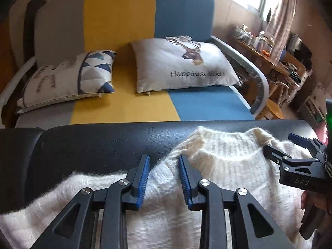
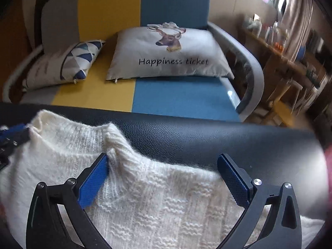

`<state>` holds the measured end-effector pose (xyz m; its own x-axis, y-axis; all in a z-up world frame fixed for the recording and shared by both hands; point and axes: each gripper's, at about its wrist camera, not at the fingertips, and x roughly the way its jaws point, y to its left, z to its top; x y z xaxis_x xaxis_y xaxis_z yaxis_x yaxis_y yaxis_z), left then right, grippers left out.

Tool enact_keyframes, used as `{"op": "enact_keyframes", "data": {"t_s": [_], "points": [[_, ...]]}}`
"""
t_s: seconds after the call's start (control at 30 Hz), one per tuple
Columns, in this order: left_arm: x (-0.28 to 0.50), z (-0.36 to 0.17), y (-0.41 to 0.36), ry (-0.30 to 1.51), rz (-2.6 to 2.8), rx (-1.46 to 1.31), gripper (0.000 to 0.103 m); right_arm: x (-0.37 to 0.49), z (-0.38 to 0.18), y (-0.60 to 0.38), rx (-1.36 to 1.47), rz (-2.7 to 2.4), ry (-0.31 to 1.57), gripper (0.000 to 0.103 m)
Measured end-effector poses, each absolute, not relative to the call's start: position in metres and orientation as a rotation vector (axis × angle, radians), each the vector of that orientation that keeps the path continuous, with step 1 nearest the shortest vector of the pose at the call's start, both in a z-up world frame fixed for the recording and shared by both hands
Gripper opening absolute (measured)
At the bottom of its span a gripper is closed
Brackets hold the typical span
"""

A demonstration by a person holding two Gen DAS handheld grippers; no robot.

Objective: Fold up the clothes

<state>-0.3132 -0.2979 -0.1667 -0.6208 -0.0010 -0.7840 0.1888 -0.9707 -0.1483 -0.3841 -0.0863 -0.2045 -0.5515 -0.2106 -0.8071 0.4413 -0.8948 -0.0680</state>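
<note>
Between the spread fingers of the left gripper a white sweater shoulder is lying loose; the right gripper is gaping wide over its other shoulder.

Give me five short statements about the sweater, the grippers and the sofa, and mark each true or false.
1. The sweater is white knit. True.
2. It lies on a black padded surface. True.
3. The right gripper is clamped shut. False: its jaws stand wide apart over the sweater.
4. The deer cushion lies on the floor. False: it rests on the sofa.
5. The left gripper has sweater fabric between its jaws. True.
</note>
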Motion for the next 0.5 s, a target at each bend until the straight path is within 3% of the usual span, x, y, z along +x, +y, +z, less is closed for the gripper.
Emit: {"op": "enact_keyframes", "data": {"t_s": [0.2,0.37,0.5], "points": [[-0.325,-0.171,-0.284,0.112,-2.73,1.372,0.03,-0.368,-0.195,-0.092,1.103,-2.454,0.615,0.103],[-0.316,-0.167,-0.297,0.304,-2.695,1.316,0.031,-0.38,-0.205,-0.088,1.16,-2.498,0.563,0.103],[-0.293,-0.152,-0.284,0.22,-2.771,1.246,0.03,-0.359,-0.191,-0.064,1.087,-2.545,0.641,0.103]]}}
